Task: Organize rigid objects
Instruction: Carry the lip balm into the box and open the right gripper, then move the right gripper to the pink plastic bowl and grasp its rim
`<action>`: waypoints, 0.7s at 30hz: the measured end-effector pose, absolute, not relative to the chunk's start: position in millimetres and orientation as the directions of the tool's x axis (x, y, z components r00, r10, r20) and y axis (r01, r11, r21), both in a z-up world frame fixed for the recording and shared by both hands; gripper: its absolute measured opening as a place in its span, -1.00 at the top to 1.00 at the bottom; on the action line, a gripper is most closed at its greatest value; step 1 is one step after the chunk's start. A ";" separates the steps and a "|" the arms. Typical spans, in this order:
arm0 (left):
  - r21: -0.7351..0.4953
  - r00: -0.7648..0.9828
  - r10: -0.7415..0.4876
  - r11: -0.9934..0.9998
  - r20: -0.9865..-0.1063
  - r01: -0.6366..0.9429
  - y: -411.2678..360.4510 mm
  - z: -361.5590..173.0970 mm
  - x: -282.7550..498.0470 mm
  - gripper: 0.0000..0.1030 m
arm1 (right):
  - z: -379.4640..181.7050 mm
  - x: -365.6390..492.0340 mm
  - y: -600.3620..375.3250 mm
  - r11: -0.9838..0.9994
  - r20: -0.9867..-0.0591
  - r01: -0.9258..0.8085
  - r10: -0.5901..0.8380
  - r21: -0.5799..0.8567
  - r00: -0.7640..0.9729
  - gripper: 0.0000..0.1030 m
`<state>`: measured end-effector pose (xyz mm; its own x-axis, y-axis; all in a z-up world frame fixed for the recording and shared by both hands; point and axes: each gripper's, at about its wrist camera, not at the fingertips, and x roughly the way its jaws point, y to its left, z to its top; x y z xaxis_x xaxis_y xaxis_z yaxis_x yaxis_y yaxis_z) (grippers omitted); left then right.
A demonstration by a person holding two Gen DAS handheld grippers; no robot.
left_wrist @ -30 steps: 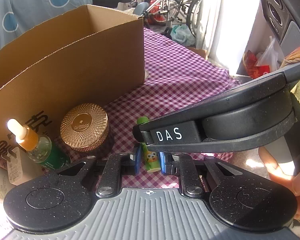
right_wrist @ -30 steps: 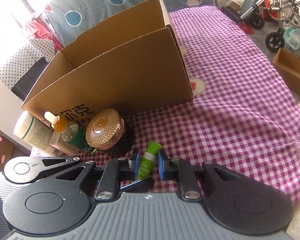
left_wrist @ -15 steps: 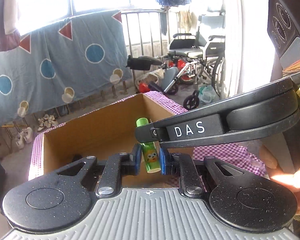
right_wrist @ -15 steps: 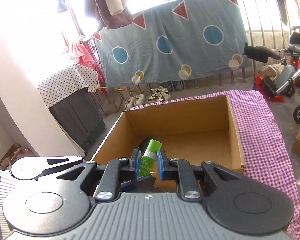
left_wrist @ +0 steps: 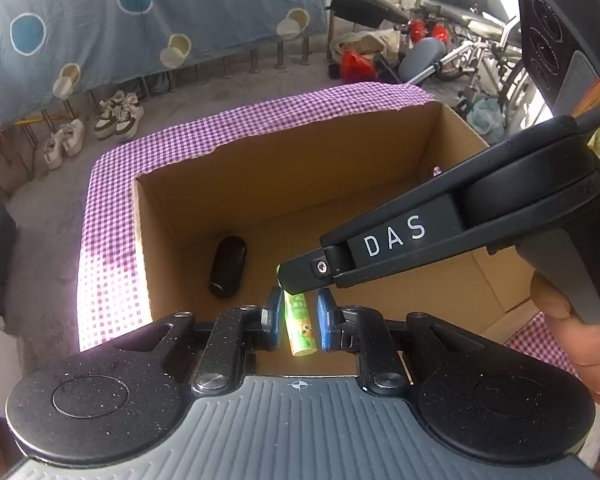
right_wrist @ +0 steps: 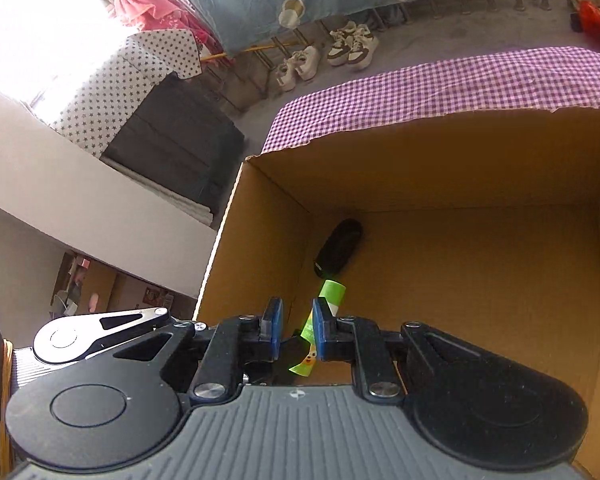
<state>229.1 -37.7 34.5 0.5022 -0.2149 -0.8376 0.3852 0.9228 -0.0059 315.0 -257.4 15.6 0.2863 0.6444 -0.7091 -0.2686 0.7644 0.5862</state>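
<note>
While both my grippers hover over the cardboard box [left_wrist: 204, 208], left gripper [left_wrist: 298, 324] and right gripper [right_wrist: 297, 328] pinch one green tube [left_wrist: 299, 330]; only a black case [left_wrist: 228, 266] lies inside

Two hand-held grippers, pitched downward.
Left gripper [left_wrist: 299, 322] and right gripper [right_wrist: 297, 326] both pinch one green tube [left_wrist: 300, 328] between closed pads.

left wrist: steeply down, close | right wrist: likewise | shared: cardboard box [left_wrist: 284, 184] [right_wrist: 460, 184] interior
</note>
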 end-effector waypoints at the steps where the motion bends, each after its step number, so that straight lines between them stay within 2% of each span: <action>1: 0.005 0.495 -0.202 0.923 -0.845 0.385 -37.7 31.2 233.2 0.68 | 8.9 323.1 -255.3 0.762 -0.715 -0.248 0.647 0.598 0.265 0.66; 5: 0.069 0.503 -0.148 0.919 -0.852 0.388 -40.1 28.6 237.5 0.67 | -11.0 344.7 -242.4 0.778 -0.750 -0.213 0.627 0.590 0.213 0.66; 10: 0.101 0.557 -0.143 0.918 -0.818 0.384 -37.5 42.3 228.7 0.65 | -1.9 343.7 -247.1 0.761 -0.722 -0.232 0.648 0.606 0.241 0.64; 15: 0.061 0.596 -0.202 0.918 -0.777 0.392 -30.0 67.5 204.9 0.45 | 42.8 308.0 -273.2 0.769 -0.687 -0.309 0.639 0.559 0.347 0.61; 17: 0.034 0.613 -0.234 0.919 -0.755 0.392 -25.1 81.4 194.1 0.23 | 64.6 285.2 -286.6 0.773 -0.659 -0.347 0.634 0.532 0.404 0.60; 19: 0.012 0.641 -0.266 0.919 -0.720 0.395 -19.1 94.2 173.9 0.05 | 86.1 256.7 -302.9 0.776 -0.626 -0.377 0.631 0.506 0.458 0.51; 20: 0.003 0.652 -0.280 0.917 -0.705 0.398 -16.4 99.6 162.3 -0.08 | 94.5 244.0 -310.2 0.778 -0.611 -0.389 0.628 0.493 0.482 0.33; 21: -0.004 0.657 -0.292 0.915 -0.695 0.403 -13.4 102.9 153.1 -0.13 | 106.9 222.6 -320.8 0.784 -0.584 -0.409 0.621 0.467 0.523 0.01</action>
<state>153.1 -13.4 102.9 0.6572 -0.2922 -0.6948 0.4028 0.9153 -0.0039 222.6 -320.8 106.9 0.5234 0.6207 -0.5837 -0.4089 0.7840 0.4670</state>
